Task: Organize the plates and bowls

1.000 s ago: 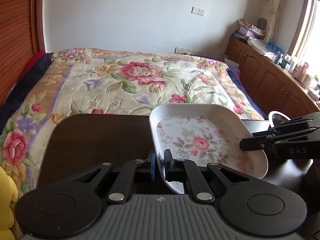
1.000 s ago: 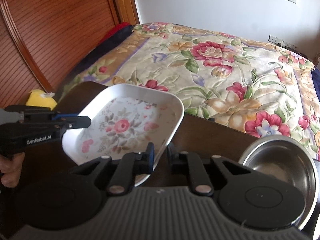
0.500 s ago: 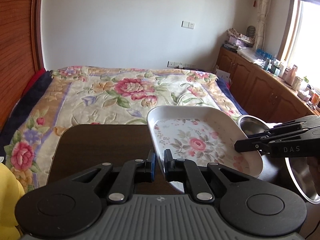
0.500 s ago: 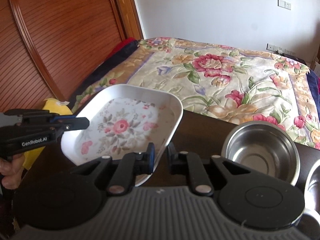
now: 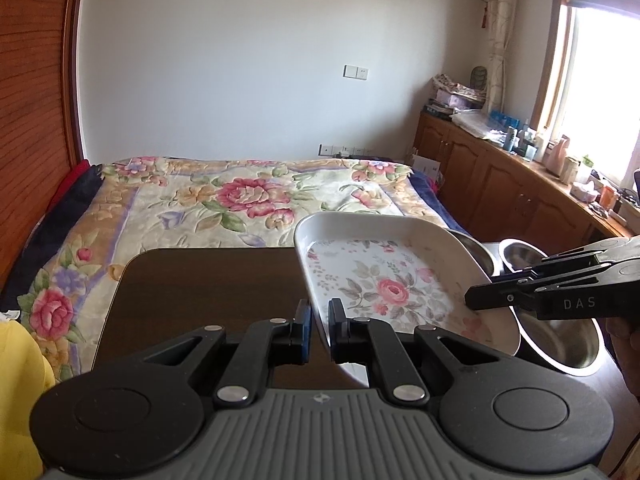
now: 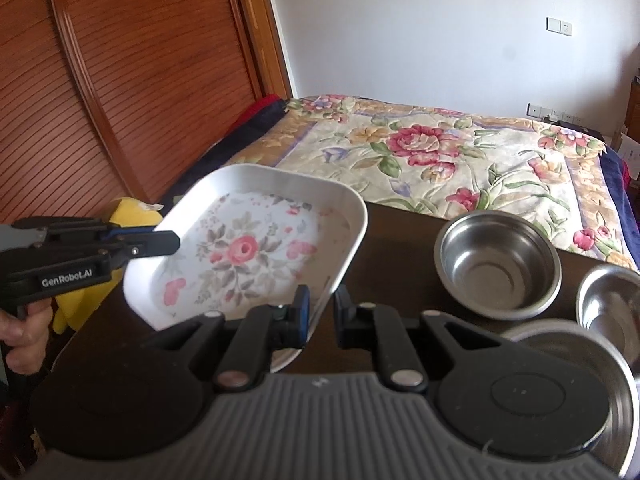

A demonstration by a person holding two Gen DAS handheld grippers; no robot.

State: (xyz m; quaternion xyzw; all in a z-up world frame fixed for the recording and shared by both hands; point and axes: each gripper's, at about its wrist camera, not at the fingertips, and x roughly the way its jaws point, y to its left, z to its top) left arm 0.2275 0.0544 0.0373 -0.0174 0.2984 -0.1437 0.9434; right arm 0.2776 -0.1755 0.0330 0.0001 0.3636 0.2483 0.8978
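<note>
A white rectangular plate with a pink rose pattern hangs tilted above the dark wooden table. My left gripper is shut on its near-left rim. My right gripper is shut on the opposite rim. From the right wrist view the same plate sits between my right gripper and my left gripper. Three steel bowls stand on the table to the right: a small one, another at the edge, and a larger one partly hidden behind the gripper body.
A bed with a floral quilt lies just beyond the table's far edge. A yellow soft toy sits at the table's left side. Wooden cabinets with clutter line the right wall; a slatted wooden door stands left.
Both grippers have risen with the plate held between them, and the views tilt up. The steel bowls on the right have come into sight below the plate.
</note>
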